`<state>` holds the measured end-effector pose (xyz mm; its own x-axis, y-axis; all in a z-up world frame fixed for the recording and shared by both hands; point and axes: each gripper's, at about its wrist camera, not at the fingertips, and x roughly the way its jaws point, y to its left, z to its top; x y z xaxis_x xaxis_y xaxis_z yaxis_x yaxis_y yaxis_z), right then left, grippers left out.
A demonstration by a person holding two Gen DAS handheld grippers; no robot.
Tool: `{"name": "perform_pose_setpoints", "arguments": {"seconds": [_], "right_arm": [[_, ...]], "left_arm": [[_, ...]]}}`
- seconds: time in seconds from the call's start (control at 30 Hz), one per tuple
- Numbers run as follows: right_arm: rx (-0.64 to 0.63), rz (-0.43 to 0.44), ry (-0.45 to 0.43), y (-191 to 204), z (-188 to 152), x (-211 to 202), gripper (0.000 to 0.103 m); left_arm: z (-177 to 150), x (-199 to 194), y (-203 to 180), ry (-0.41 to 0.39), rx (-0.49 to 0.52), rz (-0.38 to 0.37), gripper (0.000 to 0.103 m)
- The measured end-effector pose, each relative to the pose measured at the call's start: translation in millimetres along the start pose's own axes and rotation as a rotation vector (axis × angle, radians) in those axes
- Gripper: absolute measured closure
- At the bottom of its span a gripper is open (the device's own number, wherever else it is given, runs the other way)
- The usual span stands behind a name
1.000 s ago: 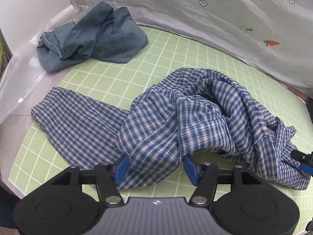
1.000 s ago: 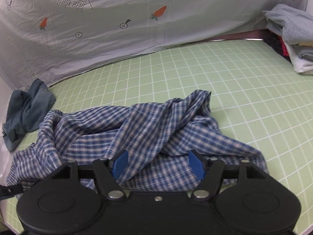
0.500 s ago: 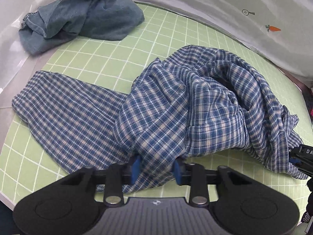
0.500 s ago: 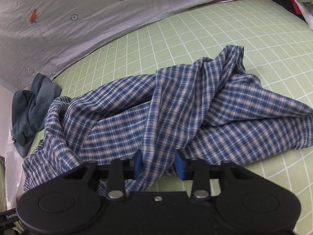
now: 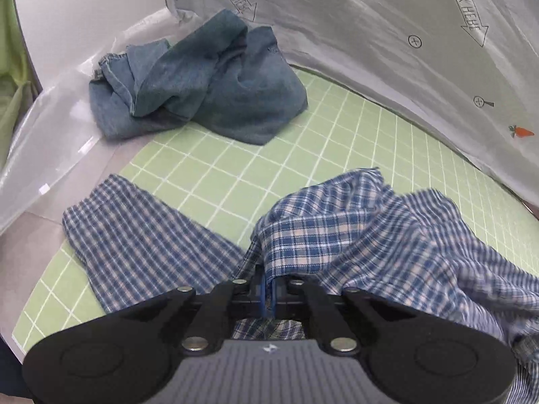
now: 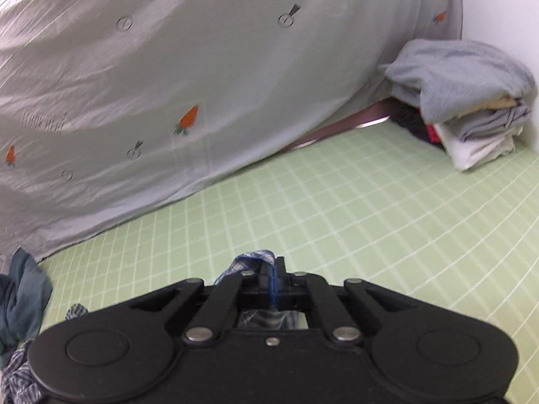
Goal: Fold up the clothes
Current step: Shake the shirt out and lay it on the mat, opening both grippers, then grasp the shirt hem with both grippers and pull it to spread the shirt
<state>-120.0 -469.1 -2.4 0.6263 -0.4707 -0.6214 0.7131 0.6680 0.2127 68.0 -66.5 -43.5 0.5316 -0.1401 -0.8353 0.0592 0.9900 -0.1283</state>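
The left gripper [image 5: 268, 292] pinches a fold of the blue-and-white checked cotton shirt [image 5: 353, 235]; the right gripper [image 6: 274, 284] clamps another. The shirt drapes over the near green gridded mat [image 5: 303, 155], crumpled blue denim jeans [image 5: 202, 84] far left.

The plaid shirt [image 5: 353, 235] is thin woven cloth, matt and soft, while the jeans [image 5: 209, 80] beyond it are heavier, faded denim. Both lie on a smooth matt green gridded mat [image 5: 303, 155]; behind it hangs a slightly shiny, wrinkled grey sheet [image 6: 168, 84].
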Motion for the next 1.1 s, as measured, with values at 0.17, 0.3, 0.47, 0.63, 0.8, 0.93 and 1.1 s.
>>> {"name": "perform_pose_setpoints", "arguments": {"seconds": [0.17,0.3,0.47,0.63,0.8,0.93,1.1], "right_arm": [[-0.054,-0.063,-0.09,-39,58,27,0.103],[-0.066,-0.095,-0.131,-59,101,61,0.103],[-0.063,-0.13,-0.195,-74,155,112,0.103],[-0.029,-0.183,-0.144,-80,165,150,0.053],[-0.07,-0.196,-0.011,-83,95,148,0.019],[-0.083,-0.201,0.149,-84,27,140,0.004],[-0.129,-0.212,0.266,-76,-32,123,0.002]], "left_arm": [[44,7,-37,-0.098,0.033,0.0,0.1],[95,24,-86,-0.187,0.091,-0.018,0.1],[157,53,-145,-0.299,0.1,-0.033,0.094],[158,72,-165,-0.255,0.123,-0.025,0.036],[102,77,-135,-0.122,0.085,-0.03,0.031],[57,74,-111,-0.024,0.046,-0.037,0.031],[13,75,-95,0.078,0.005,-0.058,0.031]]}}
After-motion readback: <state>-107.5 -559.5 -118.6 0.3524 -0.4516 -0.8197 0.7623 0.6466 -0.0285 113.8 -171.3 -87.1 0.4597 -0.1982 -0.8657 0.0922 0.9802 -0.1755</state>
